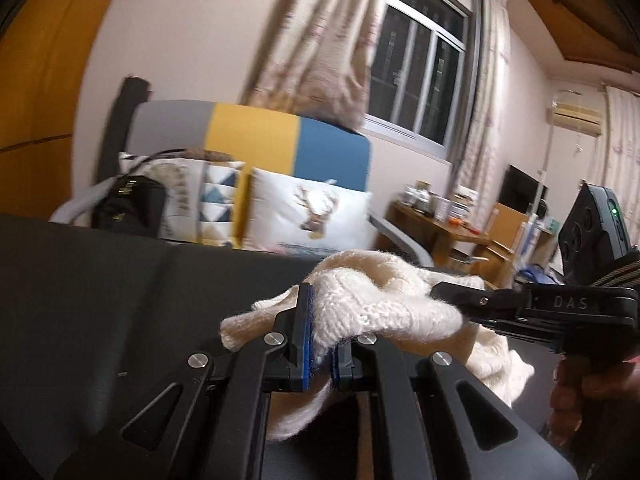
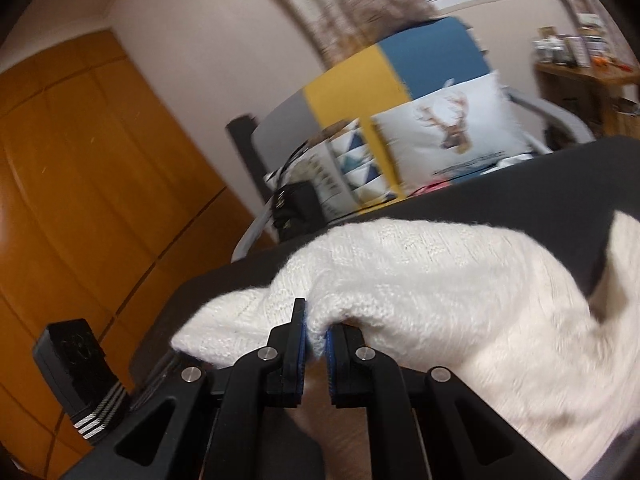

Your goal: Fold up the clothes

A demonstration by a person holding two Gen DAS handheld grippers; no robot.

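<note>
One white knit sweater (image 1: 360,308), pinched by two grippers above a dark grey surface (image 1: 100,300).

The left gripper (image 1: 322,354) is clamped on a fold of the sweater; the right gripper (image 2: 316,354) is likewise closed on another bunched edge, the rest of the knit trailing down onto the surface. A hand (image 1: 576,396) holds the right tool. Behind stand one grey, yellow and blue chair (image 1: 256,136), two patterned cushions, one showing a deer (image 1: 316,216), and one black bag (image 1: 128,208).

Home living room, colour-block sofa (image 1: 256,136), deer cushion (image 1: 316,216), curtained window (image 1: 424,80)
</note>
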